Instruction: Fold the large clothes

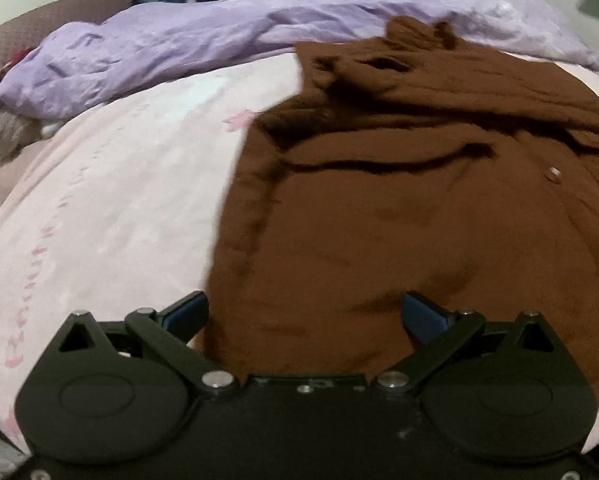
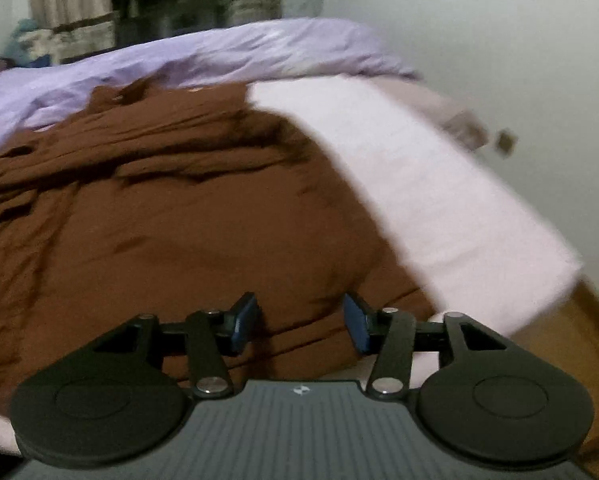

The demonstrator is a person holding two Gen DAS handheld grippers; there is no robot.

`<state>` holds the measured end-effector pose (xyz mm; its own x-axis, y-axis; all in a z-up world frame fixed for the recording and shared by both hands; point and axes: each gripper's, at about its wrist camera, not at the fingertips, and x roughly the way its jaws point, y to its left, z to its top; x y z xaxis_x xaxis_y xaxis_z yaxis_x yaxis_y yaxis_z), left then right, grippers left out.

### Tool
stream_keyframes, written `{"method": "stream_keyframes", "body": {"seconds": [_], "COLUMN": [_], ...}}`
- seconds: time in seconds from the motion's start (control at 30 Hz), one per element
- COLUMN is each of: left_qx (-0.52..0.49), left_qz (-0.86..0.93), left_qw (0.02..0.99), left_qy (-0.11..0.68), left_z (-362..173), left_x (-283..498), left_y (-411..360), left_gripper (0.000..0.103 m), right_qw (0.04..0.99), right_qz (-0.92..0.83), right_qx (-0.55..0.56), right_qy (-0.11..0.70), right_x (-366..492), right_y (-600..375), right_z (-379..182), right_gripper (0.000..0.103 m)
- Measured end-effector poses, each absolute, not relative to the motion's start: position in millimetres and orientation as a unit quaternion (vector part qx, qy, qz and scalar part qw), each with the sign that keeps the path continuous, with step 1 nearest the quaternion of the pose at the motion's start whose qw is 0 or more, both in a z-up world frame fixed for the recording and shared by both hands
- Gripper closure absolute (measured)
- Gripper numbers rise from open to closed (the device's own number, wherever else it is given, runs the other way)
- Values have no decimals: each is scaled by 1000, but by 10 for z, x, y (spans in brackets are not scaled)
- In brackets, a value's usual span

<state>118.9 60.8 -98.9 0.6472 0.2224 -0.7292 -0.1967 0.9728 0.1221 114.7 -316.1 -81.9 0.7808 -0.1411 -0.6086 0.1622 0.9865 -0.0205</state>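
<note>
The bed (image 1: 111, 208) carries a pale pink sheet, and in the left wrist view a broad bare stretch of it lies to the left of the brown coat (image 1: 399, 208), running out to the curved near edge; along the far side a rumpled lilac duvet (image 1: 171, 52) forms a ridge, with a brown pillow (image 1: 27, 28) at the far left corner. In the right wrist view the sheet continues as a bare strip to the right of the coat (image 2: 187, 220), ending at the bed's (image 2: 439, 200) right edge, beyond which there is wooden floor (image 2: 587, 340) and a plain wall (image 2: 499, 60). The coat lies spread flat with its far part bunched in folds against the duvet (image 2: 179, 56); two pale buttons show near its right side in the left view. The left claw (image 1: 305, 312) is released, fingers wide apart, hovering over the coat's near left hem, its left finger (image 1: 187, 312) just over the coat's edge where it meets the sheet. The right claw (image 2: 299, 322) is also released, fingers parted, above the coat's near right part, not gripping any fabric
</note>
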Motion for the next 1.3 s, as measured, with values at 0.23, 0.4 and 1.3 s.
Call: {"method": "stream_keyframes", "body": {"seconds": [0.23,0.4,1.3], "left_qx": [-39,-11,-150], "left_qz": [100,102,-15], "left_qw": [907,895,879], "left_qy": [406,433,451], "left_z": [-1213,-1057,-1069], "left_x": [1276,1167,978], "left_y": [945,1000,1166], "left_gripper": [0,0,42], "right_qw": [932,935,932], "right_qz": [-107,-118,-43], "right_qx": [37,6,128], "right_qy": [345,334,336], "right_x": [1292,1241,1355], "right_y": [-3330,-3349,-3723], "right_z": [-1045,-907,-1085], "right_gripper": [34,14,46]}}
